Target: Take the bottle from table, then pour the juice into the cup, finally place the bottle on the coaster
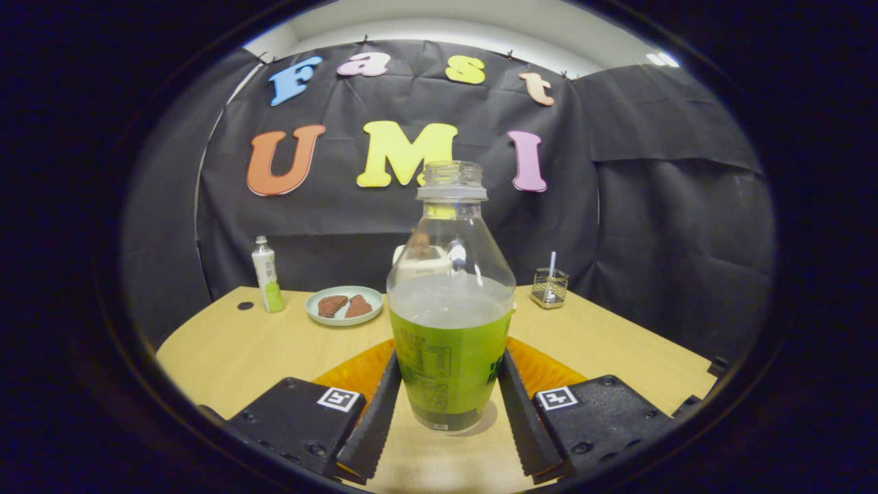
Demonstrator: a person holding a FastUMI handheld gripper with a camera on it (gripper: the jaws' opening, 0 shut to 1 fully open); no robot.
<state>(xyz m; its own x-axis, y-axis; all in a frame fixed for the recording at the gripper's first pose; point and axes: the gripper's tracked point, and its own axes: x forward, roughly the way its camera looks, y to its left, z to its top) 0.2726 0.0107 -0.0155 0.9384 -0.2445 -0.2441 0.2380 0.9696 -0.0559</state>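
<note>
Bottle [449, 309] of green juice, uncapped, standing upright on a pale wooden table [226, 350], seen from a camera riding on a hand-held gripper [449, 398]. The bottle sits between the gripper's two fingers, one close along each side of its labelled lower body. The fingers look to be touching the label or very nearly so, but whether they are pressing on it cannot be told. The bottle's base rests on the table, with a small shadow to its right.

An orange coaster [549, 370] appears to lie just behind the bottle, showing on both sides past the fingers. Far left stands a small white and green bottle [266, 274]. Beside it, nearer the centre, a pale plate [343, 317] holds two brown pieces. Far right sits a small wire holder [549, 288] with a straw. Something pale shows behind the big bottle's neck, too hidden to name.

The step in hand seems to be taking the bottle. Done well, that means closing evenly on the lower body, firm enough not to slip, and lifting straight up, since the open mouth would spill if tilted early.
</note>
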